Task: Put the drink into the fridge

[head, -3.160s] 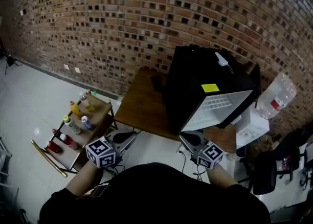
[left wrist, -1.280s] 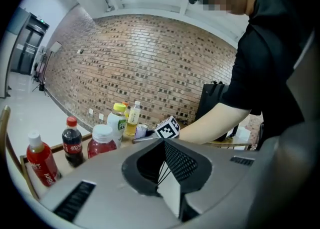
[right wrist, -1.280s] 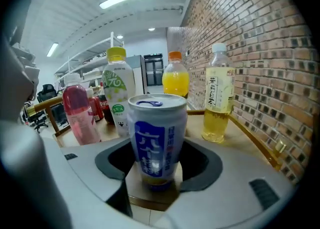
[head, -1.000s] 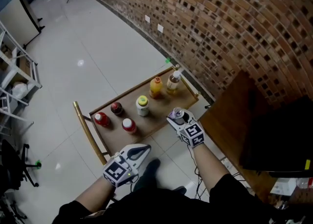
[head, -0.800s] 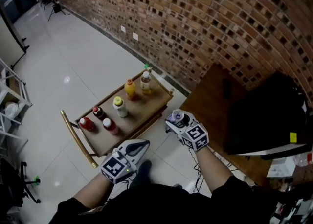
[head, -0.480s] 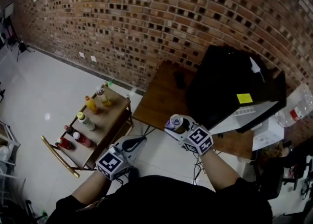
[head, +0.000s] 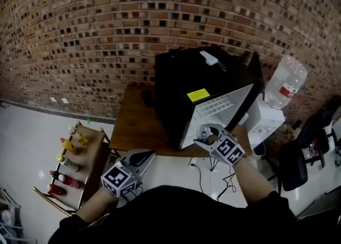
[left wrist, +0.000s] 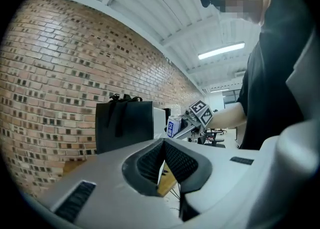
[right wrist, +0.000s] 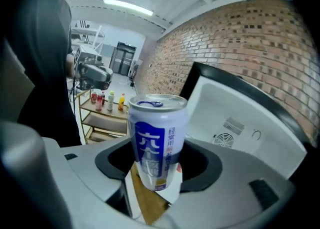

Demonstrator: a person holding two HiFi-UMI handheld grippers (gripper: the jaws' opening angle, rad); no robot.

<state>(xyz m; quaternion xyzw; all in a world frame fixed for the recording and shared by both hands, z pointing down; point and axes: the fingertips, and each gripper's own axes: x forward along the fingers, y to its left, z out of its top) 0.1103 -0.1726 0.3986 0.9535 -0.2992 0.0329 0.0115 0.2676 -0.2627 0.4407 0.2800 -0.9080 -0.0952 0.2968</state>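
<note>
**Setting.** A room is being shown with a brick wall (head: 96,24) at the far side and a pale tiled floor (head: 26,136).

**Item 1, nearest, left.** The left gripper (head: 141,157) is being held low and idle. Its jaws are being kept together, with nothing between them.

**Item 2, near, right.** The right gripper (right wrist: 159,165) is being held just in front of the open fridge door (head: 221,111). Its jaws are being pressed against the lower body of the blue-and-white drink can (right wrist: 157,133), which is being kept roughly upright with its pull-tab on top.

- Handling, as judged: the can is probably moderately heavy if full. It is stiff along its height but thin-walled, so it is likely to dent under a hard squeeze, and it is smooth enough to slip.
- The best hold is across the middle of the body, with firm but modest pressure.

**Item 3, middle.** The black fridge (head: 178,78) is being supported on a wooden table (head: 133,128), with its white interior exposed.

**Item 4, left.** More bottles (head: 66,145) are being stored on a low cart (head: 88,155), well apart from the fridge.

**Item 5, far right.** A large water bottle (head: 286,82) is being kept beside the fridge.
</note>
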